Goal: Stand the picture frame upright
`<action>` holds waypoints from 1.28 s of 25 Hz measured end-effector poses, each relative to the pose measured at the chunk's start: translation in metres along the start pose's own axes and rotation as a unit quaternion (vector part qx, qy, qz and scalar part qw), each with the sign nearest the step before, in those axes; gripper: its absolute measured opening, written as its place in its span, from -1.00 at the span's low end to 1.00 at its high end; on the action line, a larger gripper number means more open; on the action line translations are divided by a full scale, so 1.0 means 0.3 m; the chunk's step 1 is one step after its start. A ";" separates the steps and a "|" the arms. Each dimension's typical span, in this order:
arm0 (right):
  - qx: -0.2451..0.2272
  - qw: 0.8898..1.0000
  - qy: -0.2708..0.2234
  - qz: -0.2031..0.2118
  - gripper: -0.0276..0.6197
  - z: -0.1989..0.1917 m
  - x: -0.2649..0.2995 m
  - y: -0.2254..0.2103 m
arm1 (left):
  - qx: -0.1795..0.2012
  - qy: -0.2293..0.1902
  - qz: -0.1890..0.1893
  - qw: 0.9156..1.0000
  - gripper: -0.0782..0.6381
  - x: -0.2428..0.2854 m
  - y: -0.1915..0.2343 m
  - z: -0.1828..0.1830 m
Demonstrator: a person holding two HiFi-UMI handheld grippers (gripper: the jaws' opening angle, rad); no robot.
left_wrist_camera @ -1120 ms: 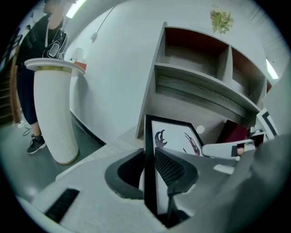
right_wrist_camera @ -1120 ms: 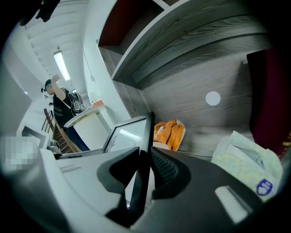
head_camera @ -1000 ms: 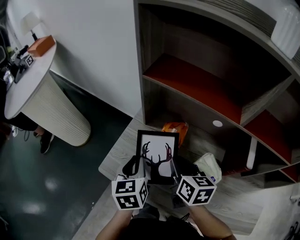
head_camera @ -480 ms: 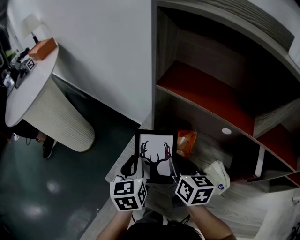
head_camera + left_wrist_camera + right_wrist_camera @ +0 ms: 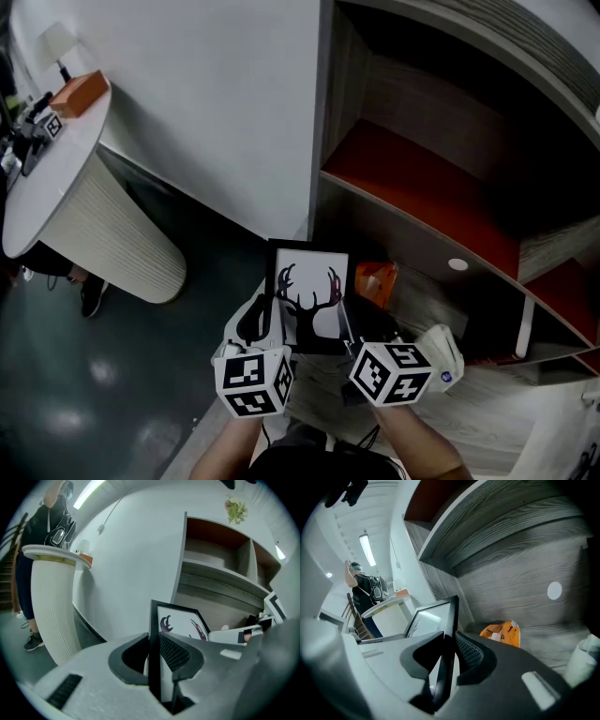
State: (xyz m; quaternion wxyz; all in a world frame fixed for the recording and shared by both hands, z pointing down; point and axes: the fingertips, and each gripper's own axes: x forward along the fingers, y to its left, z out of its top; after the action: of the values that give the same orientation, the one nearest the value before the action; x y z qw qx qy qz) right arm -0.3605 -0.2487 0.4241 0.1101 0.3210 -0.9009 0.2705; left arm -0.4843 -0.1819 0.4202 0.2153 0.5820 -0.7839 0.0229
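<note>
Now both claws hold the picture frame [image 5: 309, 295] between them, each at one side edge. The left claw [image 5: 263, 321] has the frame's left edge between its jaws, which are closing on it, and the pads already press on the black moulding. The right claw [image 5: 348, 330] is clenched on the opposite edge. From each claw the frame rises straight ahead and upward, so its long axis runs away from the jaws. The deer print faces back toward the person. Neither claw is nearer, because they grip at almost the same height, low on the frame. The bottom edge is hidden behind the marker cubes, so whether it touches the surface [image 5: 487, 422] cannot be told. Probably the next move needs both claws to lower together, with the frame kept level.
</note>
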 end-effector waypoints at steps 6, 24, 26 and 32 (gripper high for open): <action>-0.013 1.000 -0.018 0.000 -0.69 0.038 0.017 0.016 | -0.011 -0.019 0.000 1.000 -0.59 0.009 0.013 0.026; -0.015 0.999 -0.028 -0.015 -0.69 0.040 0.096 -0.026 | 0.003 -0.015 -0.008 1.000 -0.58 0.105 0.032 0.023; -0.017 0.999 -0.028 -0.015 -0.69 0.038 0.105 -0.034 | 0.004 -0.013 -0.010 1.000 -0.58 0.119 0.033 0.018; -0.019 0.999 -0.032 -0.014 -0.69 0.040 0.119 -0.046 | 0.005 -0.012 -0.017 1.000 -0.58 0.149 0.034 0.010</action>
State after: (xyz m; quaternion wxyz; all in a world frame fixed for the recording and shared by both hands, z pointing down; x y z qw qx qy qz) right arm -0.3795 -0.2830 0.4334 0.0910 0.3396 -0.9044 0.2419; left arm -0.5050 -0.2200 0.4358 0.2035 0.5967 -0.7761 0.0164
